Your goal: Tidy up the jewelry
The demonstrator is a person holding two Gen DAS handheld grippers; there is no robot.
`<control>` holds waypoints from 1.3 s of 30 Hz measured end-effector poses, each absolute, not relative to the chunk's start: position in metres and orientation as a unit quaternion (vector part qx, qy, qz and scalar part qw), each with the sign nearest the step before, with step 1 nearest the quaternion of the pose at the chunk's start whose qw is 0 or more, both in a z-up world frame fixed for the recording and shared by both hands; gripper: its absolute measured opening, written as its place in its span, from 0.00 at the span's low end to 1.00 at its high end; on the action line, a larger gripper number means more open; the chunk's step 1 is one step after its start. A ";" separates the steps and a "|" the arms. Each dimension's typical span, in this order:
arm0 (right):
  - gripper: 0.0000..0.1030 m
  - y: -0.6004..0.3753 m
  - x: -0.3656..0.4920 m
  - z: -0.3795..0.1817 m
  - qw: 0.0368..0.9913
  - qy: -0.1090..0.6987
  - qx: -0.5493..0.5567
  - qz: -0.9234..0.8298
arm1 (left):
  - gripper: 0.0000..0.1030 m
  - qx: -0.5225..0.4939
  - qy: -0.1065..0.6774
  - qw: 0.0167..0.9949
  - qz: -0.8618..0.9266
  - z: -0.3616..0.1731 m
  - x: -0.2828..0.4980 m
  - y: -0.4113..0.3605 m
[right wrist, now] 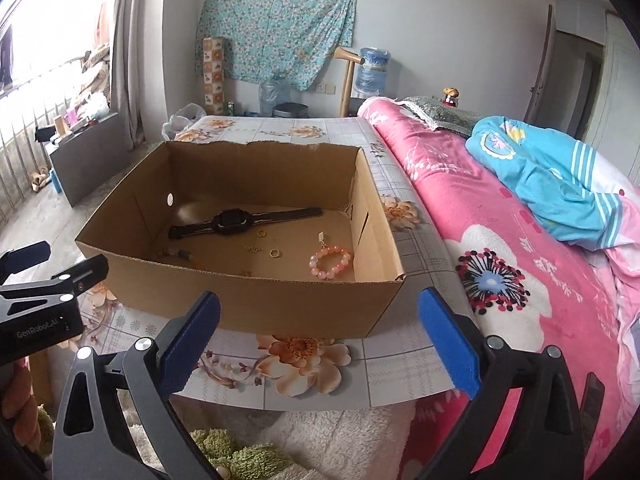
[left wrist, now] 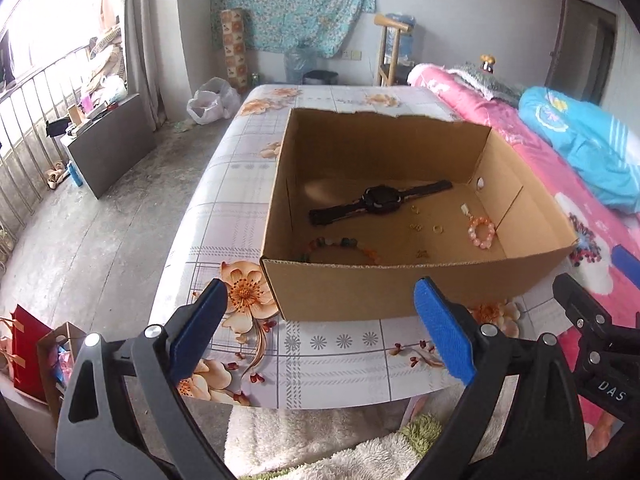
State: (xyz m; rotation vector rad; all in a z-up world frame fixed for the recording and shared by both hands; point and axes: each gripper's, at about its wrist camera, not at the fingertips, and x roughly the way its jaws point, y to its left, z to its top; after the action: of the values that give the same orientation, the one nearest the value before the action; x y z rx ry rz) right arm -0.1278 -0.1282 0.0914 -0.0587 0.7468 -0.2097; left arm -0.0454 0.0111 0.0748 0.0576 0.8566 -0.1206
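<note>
An open cardboard box point(left wrist: 372, 292) point(right wrist: 256, 300) stands on the flowered table. Inside lie a black watch point(left wrist: 380, 200) point(right wrist: 236, 222), a pink bead bracelet point(left wrist: 481, 233) point(right wrist: 330, 262), a multicoloured bead bracelet point(left wrist: 340, 246) point(right wrist: 178, 254) and small gold rings point(left wrist: 438, 229) point(right wrist: 275, 253). My left gripper point(left wrist: 320, 332) is open and empty in front of the box's near wall. My right gripper point(right wrist: 320, 340) is open and empty, also before the near wall, toward the box's right corner.
The table point(left wrist: 320, 360) has a floral cloth and its front edge is just beyond the fingers. A bed with a pink blanket point(right wrist: 520, 260) and blue quilt point(right wrist: 552, 184) runs along the right. Bags point(left wrist: 28, 356) stand at the lower left. A fluffy rug point(right wrist: 340, 440) lies below.
</note>
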 end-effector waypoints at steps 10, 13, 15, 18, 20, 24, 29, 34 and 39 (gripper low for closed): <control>0.94 -0.149 -0.106 0.071 0.899 0.426 0.040 -0.090 | 0.88 0.030 0.471 0.879 -0.062 0.055 -0.038 -0.001; 0.94 -0.149 -0.102 0.066 0.895 0.436 0.045 -0.086 | 0.88 0.027 0.474 0.878 -0.060 0.055 -0.036 -0.002; 0.94 -0.147 -0.100 0.063 0.893 0.440 0.045 -0.081 | 0.88 0.022 0.478 0.876 -0.059 0.053 -0.035 -0.003; 0.94 -0.145 -0.098 0.061 0.890 0.447 0.046 -0.077 | 0.88 0.019 0.486 0.872 -0.056 0.050 -0.032 -0.004; 0.94 -0.143 -0.097 0.060 0.889 0.449 0.045 -0.076 | 0.88 0.022 0.488 0.871 -0.055 0.048 -0.030 -0.005; 0.94 -0.142 -0.095 0.060 0.889 0.450 0.041 -0.075 | 0.88 0.027 0.486 0.872 -0.054 0.049 -0.030 -0.007; 0.94 -0.138 -0.094 0.058 0.887 0.455 0.040 -0.071 | 0.88 0.028 0.488 0.871 -0.052 0.048 -0.029 -0.008; 0.94 -0.136 -0.094 0.058 0.887 0.454 0.040 -0.068 | 0.88 0.025 0.490 0.870 -0.053 0.047 -0.029 -0.005; 0.94 -0.137 -0.093 0.058 0.888 0.454 0.040 -0.068 | 0.88 0.022 0.491 0.870 -0.051 0.047 -0.028 -0.003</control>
State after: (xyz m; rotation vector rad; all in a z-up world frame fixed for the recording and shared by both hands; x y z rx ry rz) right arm -0.0932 -0.1368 0.0580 0.0836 0.9428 -0.1408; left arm -0.0285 -0.0032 0.0468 0.0459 1.0264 -0.1067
